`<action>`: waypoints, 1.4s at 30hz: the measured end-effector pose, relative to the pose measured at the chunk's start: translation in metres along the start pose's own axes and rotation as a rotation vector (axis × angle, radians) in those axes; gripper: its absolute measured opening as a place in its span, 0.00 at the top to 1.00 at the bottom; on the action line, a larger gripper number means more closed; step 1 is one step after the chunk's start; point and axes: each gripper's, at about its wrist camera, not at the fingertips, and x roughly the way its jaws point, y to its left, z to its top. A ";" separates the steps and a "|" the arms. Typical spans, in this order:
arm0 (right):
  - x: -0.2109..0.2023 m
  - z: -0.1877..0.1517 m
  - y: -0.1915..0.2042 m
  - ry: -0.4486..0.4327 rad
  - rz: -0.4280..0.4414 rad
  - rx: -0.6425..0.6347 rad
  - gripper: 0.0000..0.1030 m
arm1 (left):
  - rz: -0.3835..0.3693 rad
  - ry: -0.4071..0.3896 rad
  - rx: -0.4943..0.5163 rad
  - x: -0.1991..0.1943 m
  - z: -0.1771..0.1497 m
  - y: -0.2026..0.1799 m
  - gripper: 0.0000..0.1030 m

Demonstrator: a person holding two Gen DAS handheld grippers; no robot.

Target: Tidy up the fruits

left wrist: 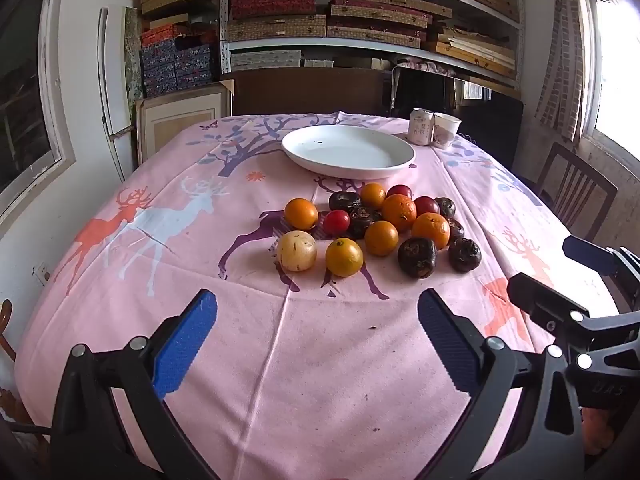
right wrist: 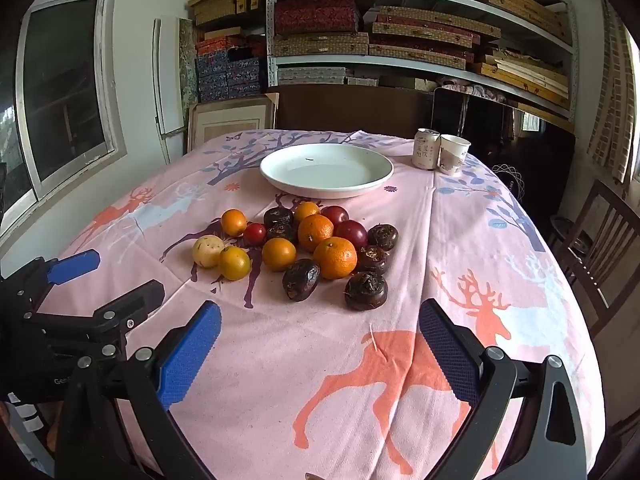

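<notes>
Both grippers are held low over the near edge of the table, short of the fruit. The left gripper (left wrist: 318, 344) is spread wide with nothing between its blue pads; the right gripper (right wrist: 320, 350) is likewise wide open and empty. Each is seen from the other's camera at the frame edge, side by side, well apart from the pile.

The fruit pile (left wrist: 376, 228) lies on the pink deer-print tablecloth (left wrist: 280, 360), mid-table. It is made up of oranges, small red plums, dark brown water chestnuts, and one pale yellow round fruit (left wrist: 297, 251) at the near left. Most pieces are touching one another. The white oval plate (left wrist: 348, 152) sits just beyond the pile, empty apart from a small dark speck. A drink can (left wrist: 421, 127) and a paper cup (left wrist: 446, 130) stand together at the far right, beside the plate.

Judgement: no fruit has been moved yet; the plate is taken as the likely destination.

Risks noted:
- Round fruit may be set rolling if a neighbour is nudged during a grasp, since the pile is tightly packed.
- The soft plums could be bruised by a hard squeeze.
- The loose cloth may be dragged or wrinkled by a low fingertip, shifting the whole pile.
- The can and cup could be toppled by a wide reach to the plate's right side.
</notes>
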 end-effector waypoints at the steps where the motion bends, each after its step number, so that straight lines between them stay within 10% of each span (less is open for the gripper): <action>1: -0.001 0.000 -0.001 -0.004 -0.001 0.001 0.03 | -0.002 0.002 0.001 0.000 0.000 0.000 0.04; 42: 0.001 0.000 -0.003 0.006 0.037 0.033 0.03 | -0.011 0.013 0.008 0.008 0.000 -0.002 0.04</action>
